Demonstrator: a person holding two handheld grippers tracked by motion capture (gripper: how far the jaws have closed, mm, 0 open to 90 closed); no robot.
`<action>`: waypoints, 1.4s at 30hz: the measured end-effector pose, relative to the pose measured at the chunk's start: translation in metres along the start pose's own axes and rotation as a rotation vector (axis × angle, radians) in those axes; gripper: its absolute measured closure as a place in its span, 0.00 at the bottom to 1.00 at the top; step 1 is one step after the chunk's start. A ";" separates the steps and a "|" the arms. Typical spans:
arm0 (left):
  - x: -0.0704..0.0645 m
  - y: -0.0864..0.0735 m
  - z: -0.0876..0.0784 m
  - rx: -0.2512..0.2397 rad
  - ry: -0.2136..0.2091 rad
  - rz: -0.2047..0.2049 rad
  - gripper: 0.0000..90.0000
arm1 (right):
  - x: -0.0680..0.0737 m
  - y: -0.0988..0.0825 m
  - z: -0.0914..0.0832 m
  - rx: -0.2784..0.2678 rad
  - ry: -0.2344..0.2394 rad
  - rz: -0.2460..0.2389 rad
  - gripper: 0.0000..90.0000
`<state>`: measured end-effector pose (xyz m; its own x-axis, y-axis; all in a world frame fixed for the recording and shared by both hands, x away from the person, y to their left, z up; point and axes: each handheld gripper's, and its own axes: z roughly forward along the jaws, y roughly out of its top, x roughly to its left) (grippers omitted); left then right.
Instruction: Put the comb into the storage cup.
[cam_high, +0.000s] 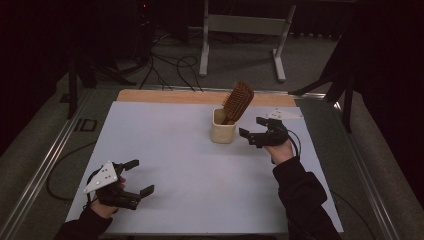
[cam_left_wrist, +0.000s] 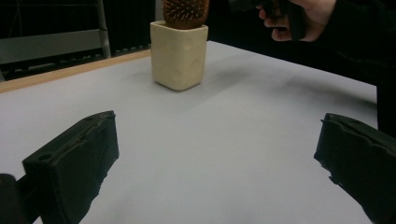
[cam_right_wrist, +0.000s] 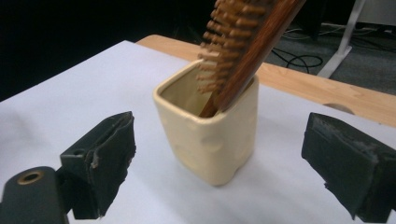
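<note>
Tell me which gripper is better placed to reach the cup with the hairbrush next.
Likely the right gripper: it sits open just beside the cream cup holding the wooden hairbrush, jaws facing it. The left gripper, also open, rests at the near table edge, far away.

high overhead, claw cameras low, sharing cup (cam_high: 223, 131)

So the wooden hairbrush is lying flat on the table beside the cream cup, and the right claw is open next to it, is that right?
Not quite. The hairbrush isn't lying on the table: it stands in the cream cup, handle down, leaning against the rim, as the right gripper view shows. The rest holds: the right claw is open beside the cup.
</note>
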<state>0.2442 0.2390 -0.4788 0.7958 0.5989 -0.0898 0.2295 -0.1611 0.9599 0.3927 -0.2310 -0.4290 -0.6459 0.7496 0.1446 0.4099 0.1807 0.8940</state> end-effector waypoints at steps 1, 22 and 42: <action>0.000 0.000 0.000 0.000 0.001 0.000 0.00 | 0.001 -0.002 -0.001 0.001 -0.001 -0.006 0.11; 0.000 -0.001 0.000 0.007 0.003 0.001 0.00 | 0.014 -0.050 -0.023 0.012 0.043 -0.037 0.11; 0.000 -0.001 0.000 0.007 0.004 0.002 0.00 | 0.030 -0.087 -0.049 0.008 0.030 -0.097 0.11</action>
<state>0.2437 0.2392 -0.4793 0.7937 0.6021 -0.0868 0.2319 -0.1675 0.9582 0.3059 -0.2552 -0.4817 -0.7020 0.7087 0.0704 0.3493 0.2564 0.9013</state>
